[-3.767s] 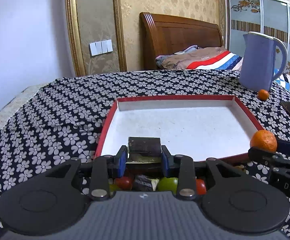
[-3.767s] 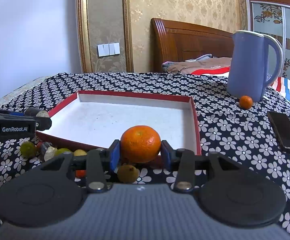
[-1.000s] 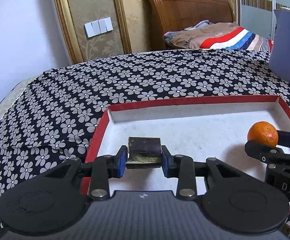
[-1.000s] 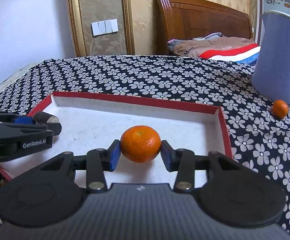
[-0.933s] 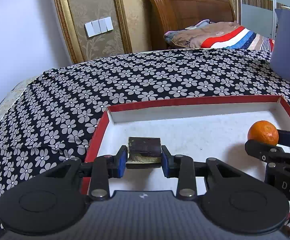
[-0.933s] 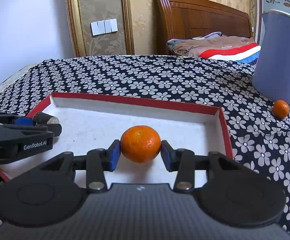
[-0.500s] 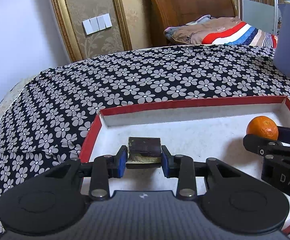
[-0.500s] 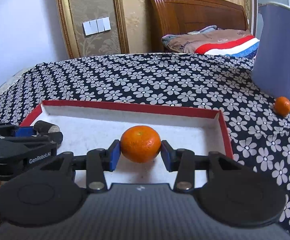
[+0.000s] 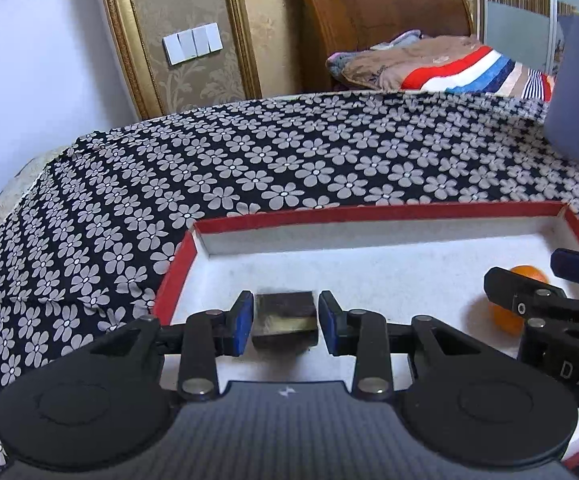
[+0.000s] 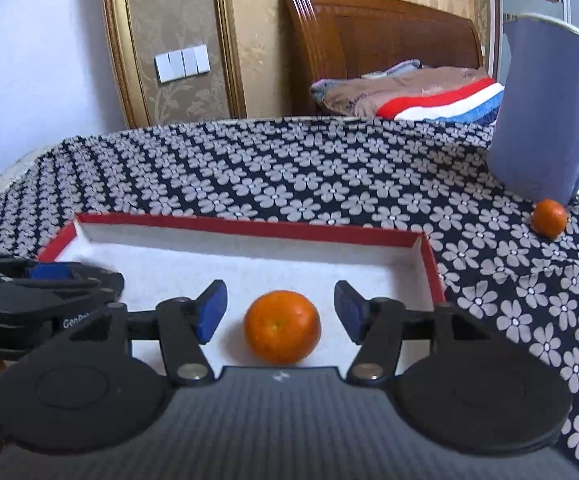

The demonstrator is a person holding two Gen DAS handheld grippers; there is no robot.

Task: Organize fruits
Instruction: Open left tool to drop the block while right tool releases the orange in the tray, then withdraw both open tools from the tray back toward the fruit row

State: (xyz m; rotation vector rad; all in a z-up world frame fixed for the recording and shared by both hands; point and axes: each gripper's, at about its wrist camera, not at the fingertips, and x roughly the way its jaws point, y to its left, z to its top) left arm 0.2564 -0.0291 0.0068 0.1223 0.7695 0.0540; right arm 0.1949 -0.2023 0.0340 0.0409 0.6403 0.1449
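Right hand-held gripper (image 10: 276,315) jaws just opening; we see orange (image 10: 282,326) loose between them in red tray (image 10: 249,227). Left hand-held gripper (image 9: 284,323) barely open, dark block (image 9: 284,320) between pads.

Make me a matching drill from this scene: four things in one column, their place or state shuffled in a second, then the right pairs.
Things:
1. large orange
2. small orange
3. dark block
4. right gripper

Place or state:
A. on the flowered cloth beside the blue pitcher
B. between the left gripper's blue pads
C. open, pads clear of the fruit
D. lying on the white floor of the red-rimmed tray

Pairs: 1-D, 2-A, 3-B, 4-C
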